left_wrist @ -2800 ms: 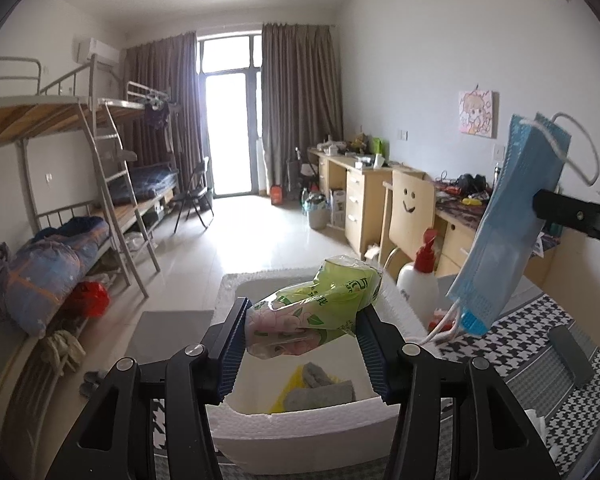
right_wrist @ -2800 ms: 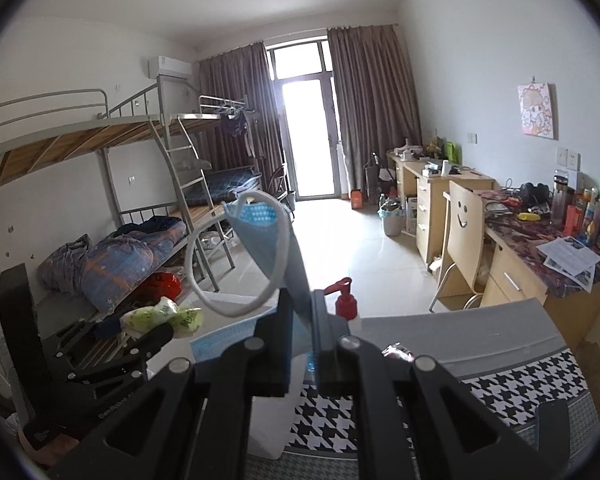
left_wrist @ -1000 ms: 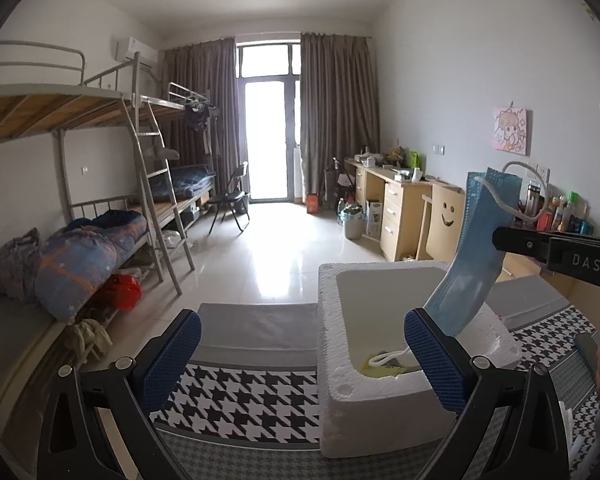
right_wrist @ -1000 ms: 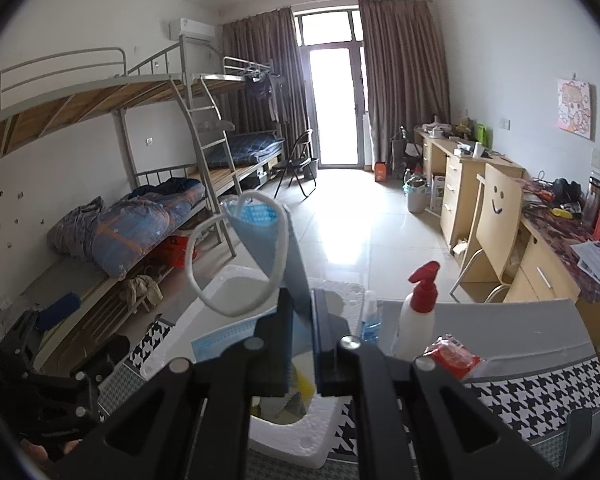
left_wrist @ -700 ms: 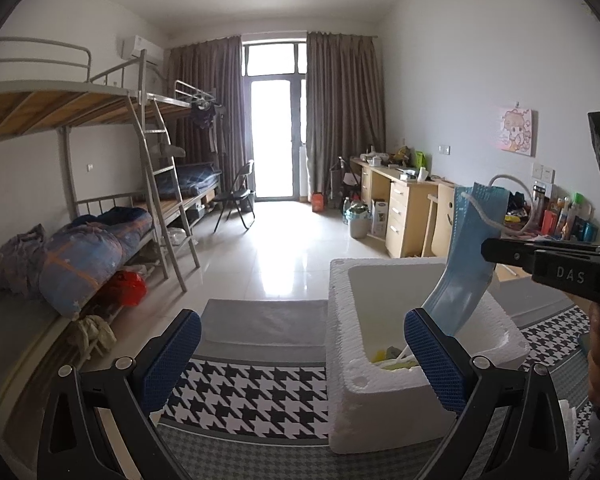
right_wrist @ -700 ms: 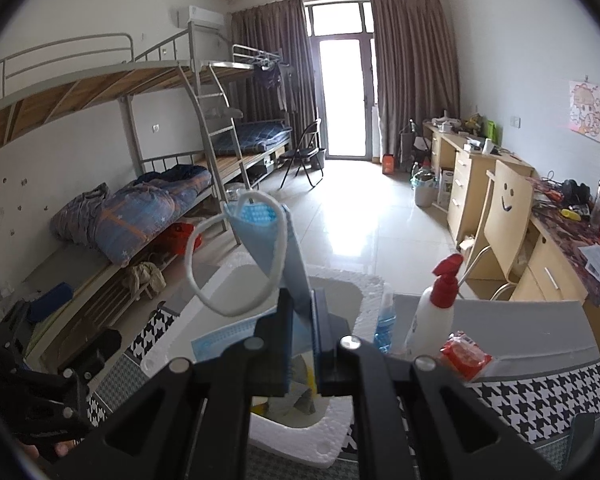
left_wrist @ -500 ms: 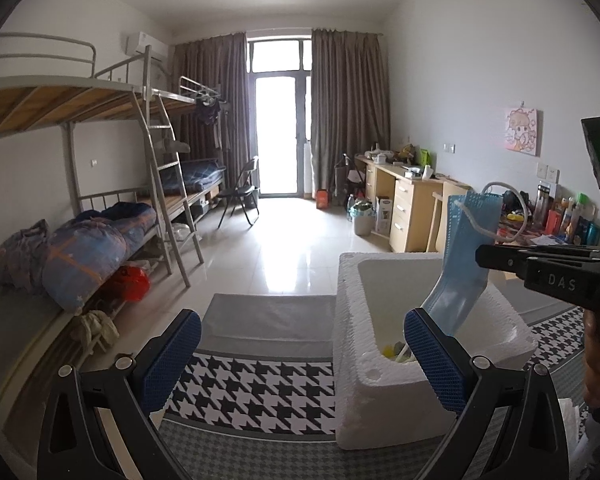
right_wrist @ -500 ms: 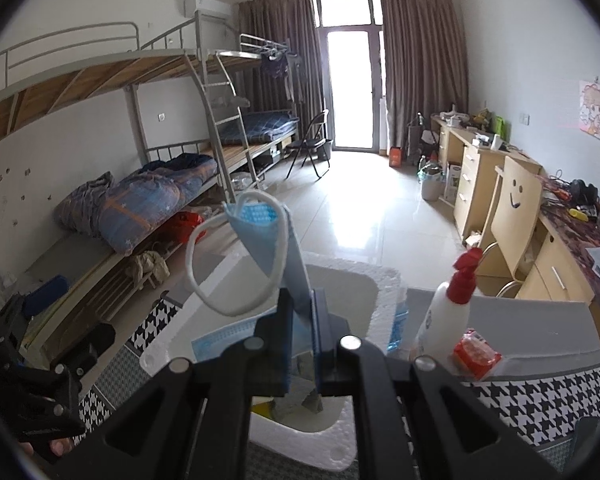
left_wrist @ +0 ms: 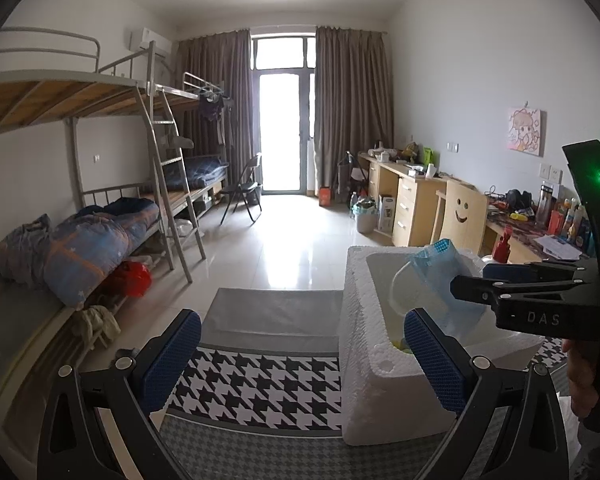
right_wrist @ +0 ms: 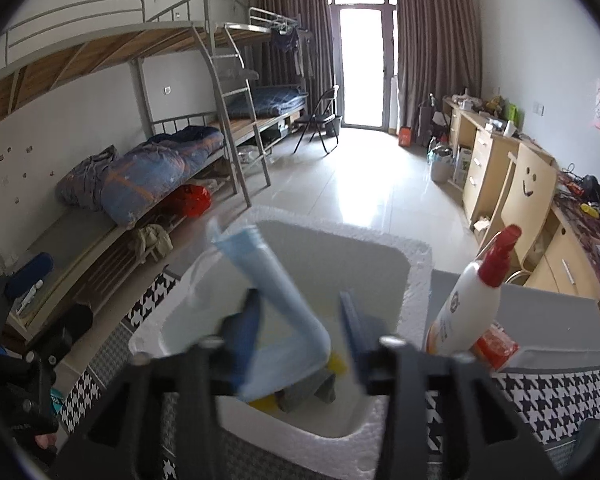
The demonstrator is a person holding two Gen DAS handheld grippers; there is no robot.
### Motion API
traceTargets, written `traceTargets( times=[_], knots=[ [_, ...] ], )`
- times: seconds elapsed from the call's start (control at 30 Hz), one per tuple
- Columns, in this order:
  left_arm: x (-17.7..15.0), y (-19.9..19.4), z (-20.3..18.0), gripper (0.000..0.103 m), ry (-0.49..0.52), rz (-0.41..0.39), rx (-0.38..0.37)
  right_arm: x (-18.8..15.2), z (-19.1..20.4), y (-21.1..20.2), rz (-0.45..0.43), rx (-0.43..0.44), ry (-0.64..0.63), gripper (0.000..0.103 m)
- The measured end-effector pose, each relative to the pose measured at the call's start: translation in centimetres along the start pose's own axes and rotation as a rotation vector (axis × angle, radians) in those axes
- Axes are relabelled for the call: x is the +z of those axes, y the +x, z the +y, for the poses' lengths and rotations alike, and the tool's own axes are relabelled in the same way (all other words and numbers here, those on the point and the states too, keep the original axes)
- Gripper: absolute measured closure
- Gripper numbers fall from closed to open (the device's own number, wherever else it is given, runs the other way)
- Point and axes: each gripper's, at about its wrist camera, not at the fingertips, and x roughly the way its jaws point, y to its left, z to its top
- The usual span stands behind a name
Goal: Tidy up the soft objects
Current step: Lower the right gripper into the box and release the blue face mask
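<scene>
A white foam box stands on the houndstooth cloth, with yellow and grey soft things at its bottom. My right gripper hangs over the box and its jaws are opening. The blue face mask is slipping loose between the blurred pads, tilted down into the box. In the left wrist view the mask sags over the box under the right gripper. To the box's left, my left gripper is open and holds nothing.
A white spray bottle with a red head and a red packet stand right of the box on a grey surface. Bunk beds line the left wall, desks and a chair the right. A person's hand holds the right gripper.
The right gripper sank over the box and its jaws parted, so the mask, pinched upright before, now droops into the box. The left gripper stayed open and barely moved.
</scene>
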Motion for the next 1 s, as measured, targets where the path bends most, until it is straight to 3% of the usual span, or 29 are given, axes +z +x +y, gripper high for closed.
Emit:
traceTargets(
  times=[0.1, 0.2, 0.33, 0.7, 1.0],
  knots=[
    [0.0, 0.0, 0.1, 0.001, 0.003, 0.002, -0.008, -0.1, 0.3, -0.1, 0.002, -0.001, -0.012, 0.043],
    [-0.1, 0.0, 0.0, 0.001, 0.001, 0.003, -0.014, -0.2, 0.4, -0.1, 0.008, -0.014, -0.027, 0.034],
    [-0.1, 0.1, -0.6, 0.001, 0.016, 0.005, -0.038, -0.5, -0.2, -0.1, 0.03, -0.014, -0.021, 0.034],
    [1.5, 0.4, -1.4, 0.001, 0.052, 0.005, -0.221, -0.8, -0.1, -1.0, -0.006, -0.027, -0.068, 0.034],
    [2.1, 2.0, -3.9, 0.001, 0.152, 0.02, -0.266, -0.9, -0.5, -1.3, -0.02, -0.004, -0.102, 0.034]
  ],
)
